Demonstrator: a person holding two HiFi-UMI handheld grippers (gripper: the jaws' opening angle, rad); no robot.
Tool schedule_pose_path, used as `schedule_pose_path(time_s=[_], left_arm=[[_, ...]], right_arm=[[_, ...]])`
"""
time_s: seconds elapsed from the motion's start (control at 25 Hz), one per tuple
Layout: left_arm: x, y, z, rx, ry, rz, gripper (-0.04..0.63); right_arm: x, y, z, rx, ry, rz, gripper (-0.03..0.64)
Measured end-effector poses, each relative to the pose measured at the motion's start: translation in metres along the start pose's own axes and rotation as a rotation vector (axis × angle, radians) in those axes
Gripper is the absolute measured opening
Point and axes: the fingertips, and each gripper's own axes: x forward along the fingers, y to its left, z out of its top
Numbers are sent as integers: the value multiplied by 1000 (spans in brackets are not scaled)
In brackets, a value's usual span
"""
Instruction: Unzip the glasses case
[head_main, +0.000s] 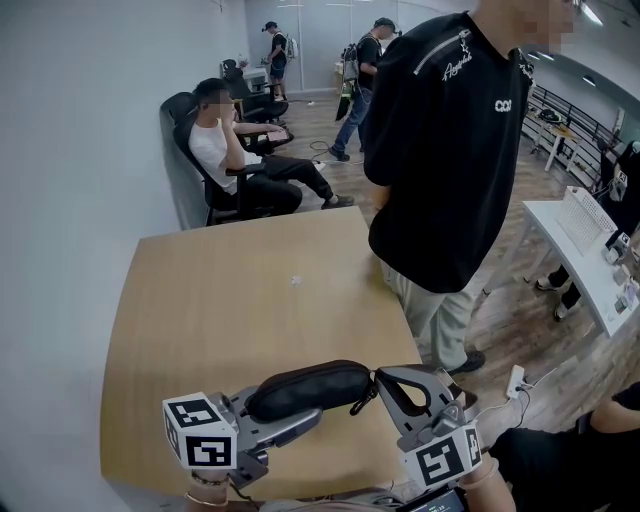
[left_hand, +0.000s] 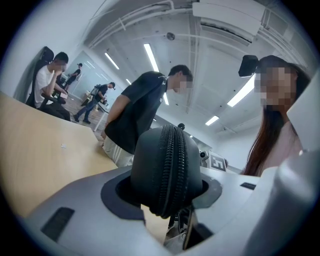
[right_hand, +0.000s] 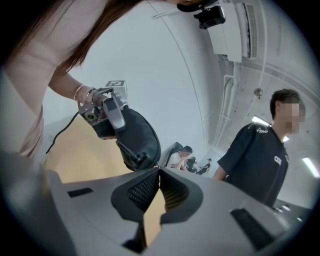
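Observation:
A black oval glasses case (head_main: 308, 388) is held in the air over the near edge of the wooden table (head_main: 220, 300). My left gripper (head_main: 292, 418) is shut on its left half; in the left gripper view the case (left_hand: 165, 170) fills the space between the jaws, with its closed zipper (left_hand: 172, 165) facing the camera. My right gripper (head_main: 381, 376) is shut with its tips at the case's right end, where the zipper pull (head_main: 364, 395) hangs. In the right gripper view the pull (right_hand: 136, 159) sits right at the closed tips of the right gripper (right_hand: 159, 170).
A person in a black shirt (head_main: 450, 140) stands at the table's right edge. Another person sits in a chair (head_main: 235, 150) beyond the far edge, by the wall. A white desk (head_main: 580, 250) stands to the right. A tiny scrap (head_main: 295, 281) lies mid-table.

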Motion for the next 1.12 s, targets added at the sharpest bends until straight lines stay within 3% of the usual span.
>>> schedule_pose_path(time_s=[0.64, 1.12], left_arm=[[4, 0, -4, -7, -6, -13, 209], [1, -3, 7, 12, -99, -32, 216]], right_arm=[[-2, 1, -2, -3, 9, 8, 15], [-3, -1, 5, 10, 3, -2, 15]])
